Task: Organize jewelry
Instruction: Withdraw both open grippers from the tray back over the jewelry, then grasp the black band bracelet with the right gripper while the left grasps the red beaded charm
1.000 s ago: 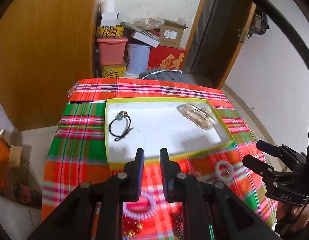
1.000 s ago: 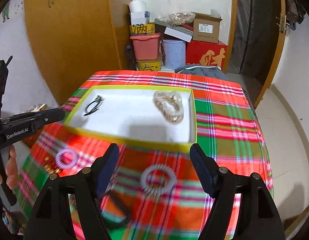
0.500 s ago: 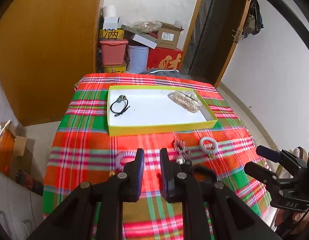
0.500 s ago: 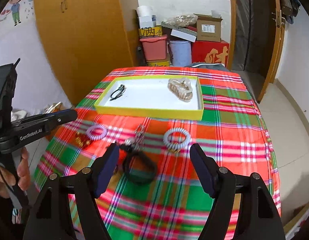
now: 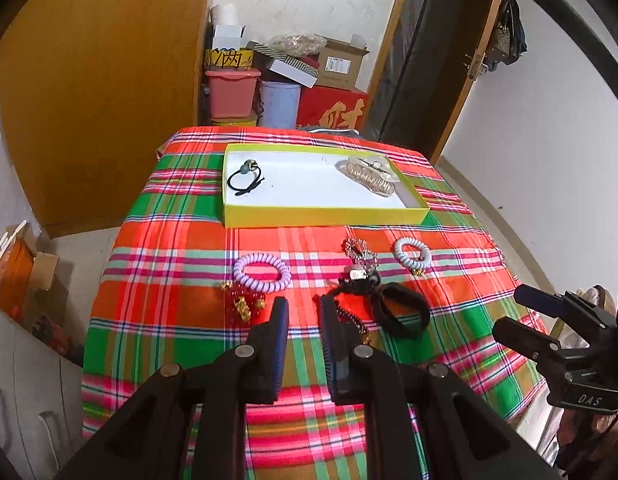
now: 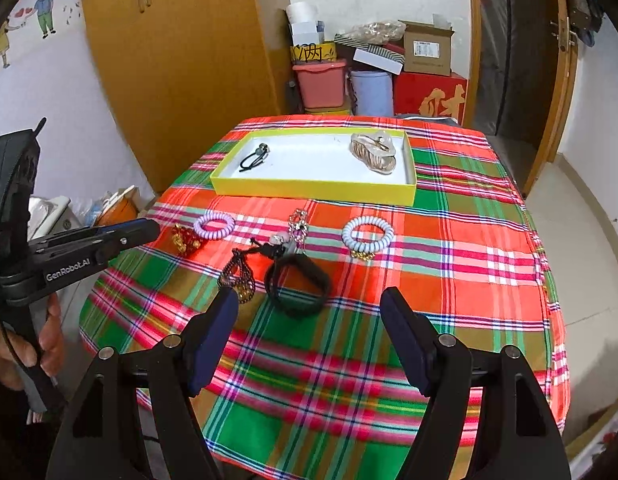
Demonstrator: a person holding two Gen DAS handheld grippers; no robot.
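Both of my grippers have drawn back from the yellow tray (image 6: pixel 309 194) over the last second, so the whole plaid table (image 6: pixel 449 280) is now in view; I judge this a pause between placements, not a carry. My left gripper (image 5: pixel 303 316) shows a narrow gap between its pads and grips nothing; my right gripper (image 6: pixel 309 320) is spread wide and is likewise empty. Inside the tray lie two items: one black hair tie (image 6: pixel 255 159) at its left end and one gold clip (image 6: pixel 375 152) at its right end. In front of the tray, on the cloth, I count one lilac coil tie (image 6: pixel 214 227) and one red bead bracelet (image 6: pixel 185 240) toward the left, one white coil tie (image 6: pixel 367 236) toward the right, and in the middle one rhinestone piece (image 6: pixel 298 224), one dark bead string (image 6: pixel 238 272) and one black band (image 6: pixel 298 288). Six pieces thus appear still to be sorted, the black band nearest my right gripper.
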